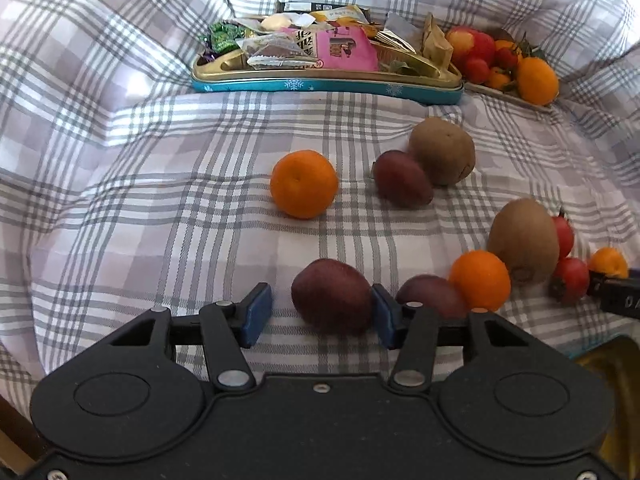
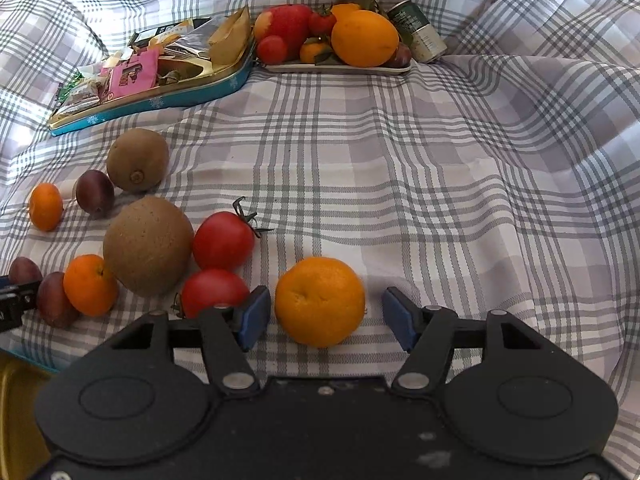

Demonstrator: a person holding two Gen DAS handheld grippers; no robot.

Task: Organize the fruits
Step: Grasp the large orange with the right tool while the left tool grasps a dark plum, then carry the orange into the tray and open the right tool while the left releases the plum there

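Currently the left gripper (image 1: 322, 314) stands over the checked cloth (image 1: 160, 216) with its blue pads apart and a dark purple plum (image 1: 331, 295) between them. The plum sits off-centre: its right flank lies against or just beside the right pad, while a clear gap of cloth shows between its left flank and the left pad, so no clamp is made. Its long axis runs roughly across the jaw line, tilted slightly. A second plum (image 1: 430, 294) and a small mandarin (image 1: 480, 280) lie just beyond the right finger, close enough to be nudged. Further right, the right gripper (image 2: 324, 316) is likewise spread, with a mandarin (image 2: 320, 301) between its pads; cloth is visible on both sides, the wider gap on the right. Two tomatoes (image 2: 214, 290) and a kiwi (image 2: 147, 245) lie near its left finger. Both tools point steeply down at the cloth, each nearer its own fruit than the other's. The likely destination, a fruit tray (image 2: 340, 67) at the far side beside the snack tin (image 2: 160, 98), lies well apart from both. Judgement: each grip needs centring before closing.
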